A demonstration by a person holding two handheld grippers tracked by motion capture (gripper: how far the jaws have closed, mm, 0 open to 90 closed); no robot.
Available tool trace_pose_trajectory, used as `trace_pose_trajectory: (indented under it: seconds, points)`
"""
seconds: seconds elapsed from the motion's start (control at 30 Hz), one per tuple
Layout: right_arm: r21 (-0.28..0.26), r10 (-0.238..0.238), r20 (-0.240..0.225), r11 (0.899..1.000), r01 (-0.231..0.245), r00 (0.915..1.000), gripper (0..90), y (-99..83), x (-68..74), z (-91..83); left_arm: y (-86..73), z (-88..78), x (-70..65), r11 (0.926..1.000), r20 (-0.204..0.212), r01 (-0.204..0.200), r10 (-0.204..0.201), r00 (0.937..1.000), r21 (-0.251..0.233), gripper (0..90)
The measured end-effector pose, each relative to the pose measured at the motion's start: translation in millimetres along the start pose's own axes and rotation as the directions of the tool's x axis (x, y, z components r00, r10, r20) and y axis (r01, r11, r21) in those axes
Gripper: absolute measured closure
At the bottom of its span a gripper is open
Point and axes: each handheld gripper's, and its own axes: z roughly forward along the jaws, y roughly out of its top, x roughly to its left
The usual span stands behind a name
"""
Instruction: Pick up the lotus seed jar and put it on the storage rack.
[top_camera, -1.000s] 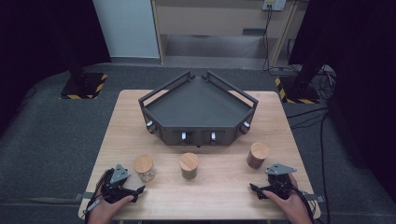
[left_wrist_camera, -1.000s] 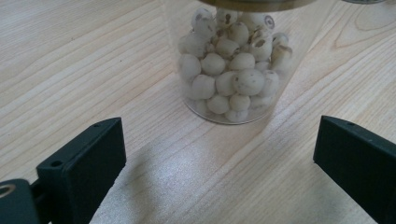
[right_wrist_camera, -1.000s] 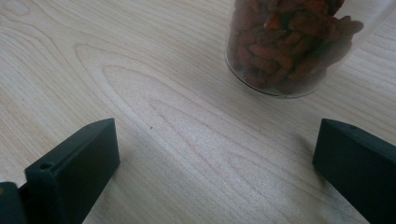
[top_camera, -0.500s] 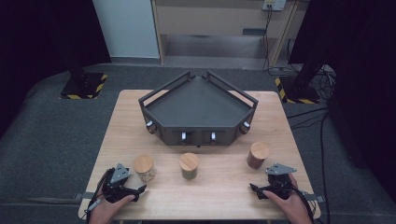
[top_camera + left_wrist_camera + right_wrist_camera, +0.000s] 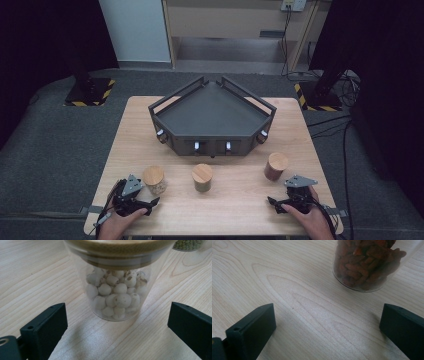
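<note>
Three glass jars with wooden lids stand in a row on the wooden table point(image 5: 235, 210). The left jar point(image 5: 153, 179) holds pale round seeds, and it stands close ahead of my left gripper point(image 5: 115, 322), whose jaws are spread wide on either side of it without touching the jar of seeds point(image 5: 116, 287). From above, the left gripper point(image 5: 144, 201) sits just below and left of that jar. The right jar point(image 5: 275, 166), seen up close as the jar of reddish-brown pieces point(image 5: 367, 262), stands ahead and to the right of my open right gripper point(image 5: 327, 322) point(image 5: 284, 201). The middle jar point(image 5: 202, 177) holds green beans.
A dark, angular tray with raised rails point(image 5: 212, 117) stands in the middle of the table behind the jars. The green-bean jar point(image 5: 190, 243) shows at the top right of the left gripper view. Bare wood lies between the two grippers along the front edge.
</note>
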Motion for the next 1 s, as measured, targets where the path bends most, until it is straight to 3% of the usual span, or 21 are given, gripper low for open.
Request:
trace_pose_trajectory:
  seconds: [1.0]
  points:
    - [0.000,0.002,0.001,1.000,-0.002,1.0000,1.2,-0.6,0.4,-0.8,4.2,10.0,-1.1,0.9995,-0.002,-0.022,0.022,0.9998,-0.025,1.6]
